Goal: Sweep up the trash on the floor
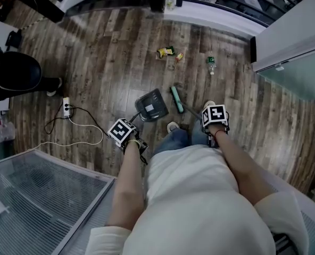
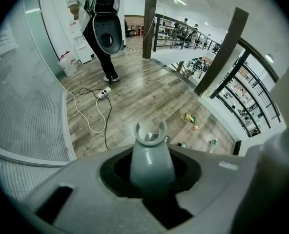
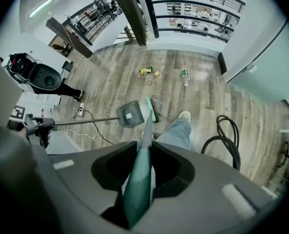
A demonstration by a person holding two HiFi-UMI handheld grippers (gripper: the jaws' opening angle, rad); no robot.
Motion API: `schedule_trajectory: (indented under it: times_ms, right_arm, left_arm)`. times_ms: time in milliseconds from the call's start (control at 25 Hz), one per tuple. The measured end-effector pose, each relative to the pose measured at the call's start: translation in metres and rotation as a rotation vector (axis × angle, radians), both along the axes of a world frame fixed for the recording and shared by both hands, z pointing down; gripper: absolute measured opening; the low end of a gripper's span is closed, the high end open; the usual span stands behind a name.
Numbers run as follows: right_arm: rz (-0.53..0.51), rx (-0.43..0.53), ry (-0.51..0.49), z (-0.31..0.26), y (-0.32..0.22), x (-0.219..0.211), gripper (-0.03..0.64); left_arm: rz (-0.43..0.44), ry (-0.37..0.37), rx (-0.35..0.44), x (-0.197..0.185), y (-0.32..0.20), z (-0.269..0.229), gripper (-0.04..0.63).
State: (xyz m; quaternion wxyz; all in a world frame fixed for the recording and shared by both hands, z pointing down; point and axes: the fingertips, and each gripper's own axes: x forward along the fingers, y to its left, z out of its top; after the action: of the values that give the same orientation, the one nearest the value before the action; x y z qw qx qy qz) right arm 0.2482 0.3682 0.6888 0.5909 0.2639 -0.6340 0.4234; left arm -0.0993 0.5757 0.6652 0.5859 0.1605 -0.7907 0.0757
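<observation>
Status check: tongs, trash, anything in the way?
Left tongs shut on dustpan handle, right tongs on broom handle. Wrappers, bottle unswept ahead. Cable off left, clear of path.

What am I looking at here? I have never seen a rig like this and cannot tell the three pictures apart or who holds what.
There is no robot here: a person holds a two-jaw gripper in each hand. The head view looks down from a camera on the person's head. The other two views come from cameras riding on the grippers.

The left gripper is shut on the grey handle of the dustpan. The right gripper is shut on the teal broom handle. The broom head sits beside the dustpan.

Further off on the wooden floor lies the trash: wrappers and a small bottle. A power strip lies to the left.
</observation>
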Motion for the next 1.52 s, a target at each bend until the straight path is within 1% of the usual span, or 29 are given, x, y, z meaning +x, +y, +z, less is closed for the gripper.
schedule_trajectory:
  times_ms: [200, 560, 720, 880, 1120, 1520]
  right_arm:
    - [0.034, -0.012, -0.01, -0.005, -0.006, -0.006, 0.098]
    - [0.082, 0.018, -0.091, -0.02, -0.031, -0.035, 0.098]
    - [0.067, 0.034, -0.109, -0.022, -0.045, -0.046, 0.098]
    - [0.075, 0.009, -0.112, -0.022, -0.063, -0.054, 0.098]
    - [0.039, 0.011, -0.101, -0.022, -0.093, -0.068, 0.098]
    - [-0.019, -0.004, -0.087, -0.022, -0.146, -0.097, 0.098]
  left_arm:
    - [0.0, 0.001, -0.004, 0.001, -0.003, -0.001, 0.087]
    - [0.002, 0.0, -0.01, -0.001, -0.01, -0.001, 0.087]
    - [0.009, 0.003, -0.017, -0.005, -0.015, 0.0, 0.087]
    - [0.002, 0.014, -0.025, -0.007, -0.022, 0.0, 0.087]
    - [0.003, 0.021, -0.039, -0.014, -0.036, 0.0, 0.087]
    - [-0.009, 0.046, -0.044, -0.021, -0.04, -0.001, 0.087]
